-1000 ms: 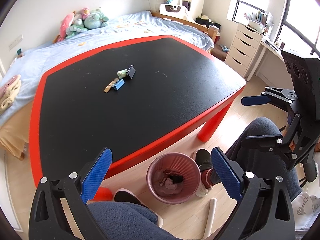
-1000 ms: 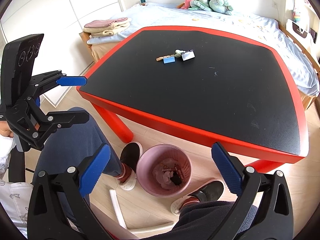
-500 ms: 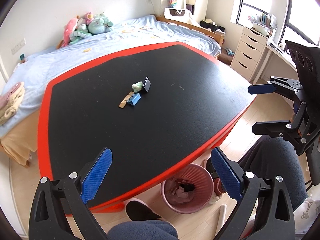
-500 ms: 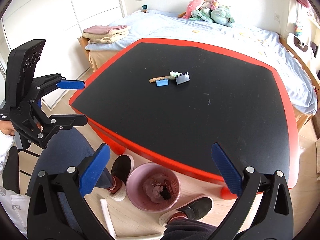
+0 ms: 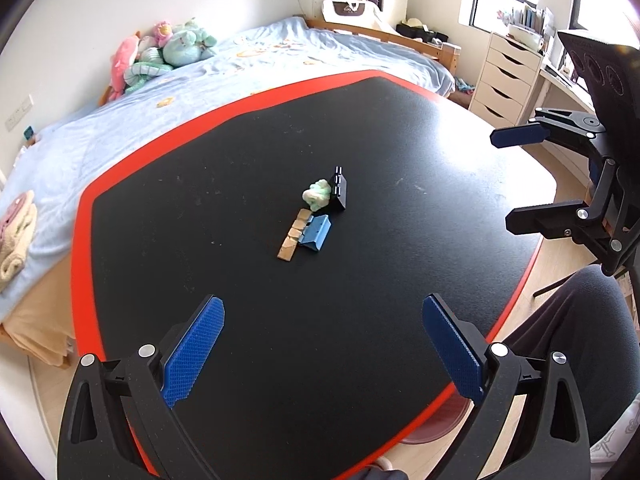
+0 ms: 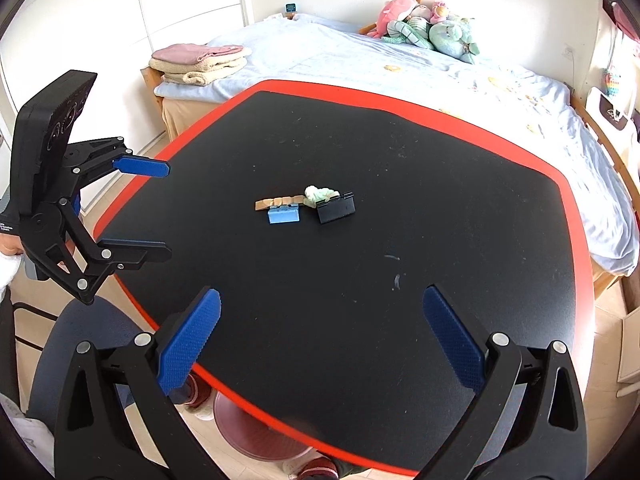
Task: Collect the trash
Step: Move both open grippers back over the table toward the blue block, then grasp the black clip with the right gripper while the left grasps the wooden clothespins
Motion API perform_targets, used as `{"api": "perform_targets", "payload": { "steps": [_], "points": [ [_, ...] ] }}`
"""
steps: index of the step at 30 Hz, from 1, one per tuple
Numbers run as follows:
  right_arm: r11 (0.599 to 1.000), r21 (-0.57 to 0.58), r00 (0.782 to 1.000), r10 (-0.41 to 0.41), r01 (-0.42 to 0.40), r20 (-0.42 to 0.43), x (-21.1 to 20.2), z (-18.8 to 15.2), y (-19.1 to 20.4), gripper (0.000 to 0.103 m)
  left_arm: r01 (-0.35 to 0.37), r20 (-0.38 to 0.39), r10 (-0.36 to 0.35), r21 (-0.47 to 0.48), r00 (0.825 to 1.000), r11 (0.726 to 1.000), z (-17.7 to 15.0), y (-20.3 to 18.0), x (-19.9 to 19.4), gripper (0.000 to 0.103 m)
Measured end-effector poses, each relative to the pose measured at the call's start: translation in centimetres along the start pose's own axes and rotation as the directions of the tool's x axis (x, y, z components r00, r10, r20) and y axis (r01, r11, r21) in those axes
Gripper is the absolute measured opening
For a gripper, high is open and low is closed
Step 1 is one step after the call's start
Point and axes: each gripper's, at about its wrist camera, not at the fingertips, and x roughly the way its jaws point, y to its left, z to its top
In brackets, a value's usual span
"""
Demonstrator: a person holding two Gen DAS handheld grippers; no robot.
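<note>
Both grippers hang above the near side of the black, red-edged counter (image 5: 400, 128), and neither carries anything: the left gripper (image 5: 323, 354) is released with its blue pads spread wide, and the right gripper (image 6: 320, 344) is released the same way. What is left to collect lies in a small cluster near the middle of the counter, well apart from both grippers: a crumpled pale green wad (image 5: 317, 195), probably tissue or a wrapper, touching a black binder clip (image 5: 338, 192); just beside them a strip of tan segmented pieces (image 5: 293, 235) lying flat, and a blue binder clip (image 5: 316, 233) resting against that strip. From the right wrist view the same four show as a tight row, the wad (image 6: 320, 194) at the back. The pink trash bin (image 6: 256, 436) stands on the floor under the near edge of the counter, only partly visible; its contents cannot be seen here. Judging by this, the collecting is unfinished: at least the wad and the tan strip are yet to be picked up, and whether the clips count as trash is unclear.
</note>
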Motion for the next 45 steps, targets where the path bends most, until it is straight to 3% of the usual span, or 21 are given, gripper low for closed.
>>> {"api": "perform_targets", "payload": {
  "steps": [17, 27, 32, 37, 40, 45],
  "points": [
    [0.999, -0.048, 0.997, 0.016, -0.02, -0.074, 9.7, 3.4, -2.2, 0.098, 0.022, -0.062, -0.017, 0.083, 0.998, 0.996, 1.5, 4.0, 7.2, 0.092],
    [0.994, -0.103, 0.996, 0.019, -0.028, -0.087, 13.4, 4.6, -2.1, 0.07, 0.045, -0.048, -0.04, 0.111, 0.998, 0.993, 2.1, 4.1, 8.4, 0.069],
    [0.992, -0.116, 0.997, 0.038, -0.045, -0.063, 14.0, 5.0, -1.9, 0.062, 0.063, -0.034, -0.059, 0.112, 0.998, 0.992, 2.3, 3.7, 8.4, 0.052],
    [0.989, -0.134, 0.998, 0.05, -0.056, -0.048, 14.0, 5.3, -1.6, 0.04, 0.062, -0.033, -0.059, 0.101, 0.998, 0.993, 2.5, 3.5, 8.3, 0.021],
    [0.989, -0.134, 0.998, 0.049, -0.055, -0.047, 14.0, 5.4, -1.6, 0.04, 0.061, -0.039, -0.057, 0.097, 0.998, 0.993, 2.6, 3.5, 8.3, 0.012],
    [0.992, -0.119, 0.998, 0.042, -0.046, -0.042, 13.6, 5.3, -1.9, 0.04, 0.057, -0.046, -0.054, 0.067, 0.997, 0.996, 2.4, 3.5, 8.1, 0.012]
  ]
}}
